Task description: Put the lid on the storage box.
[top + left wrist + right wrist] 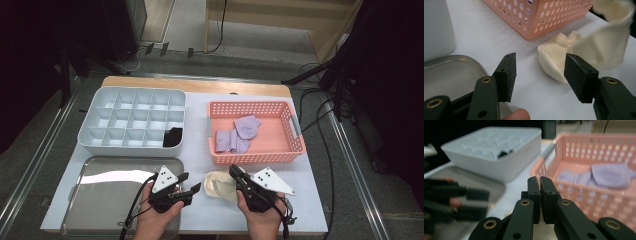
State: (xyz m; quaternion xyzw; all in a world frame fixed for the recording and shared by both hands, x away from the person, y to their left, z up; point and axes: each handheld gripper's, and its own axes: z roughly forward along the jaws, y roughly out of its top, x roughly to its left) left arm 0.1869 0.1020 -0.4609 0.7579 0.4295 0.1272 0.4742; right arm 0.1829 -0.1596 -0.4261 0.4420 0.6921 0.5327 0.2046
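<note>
Right gripper [233,171] pinches the cream sock [218,183], tilted up-left — left gripper [192,182] level, jaws half open, empty

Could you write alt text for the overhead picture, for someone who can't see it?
Two hands each hold a hand-held gripper over a white table; the right hand-held gripper lifts a cream sock. Behind sit a pink basket of purple socks, a white divided box and a metal tray.
</note>
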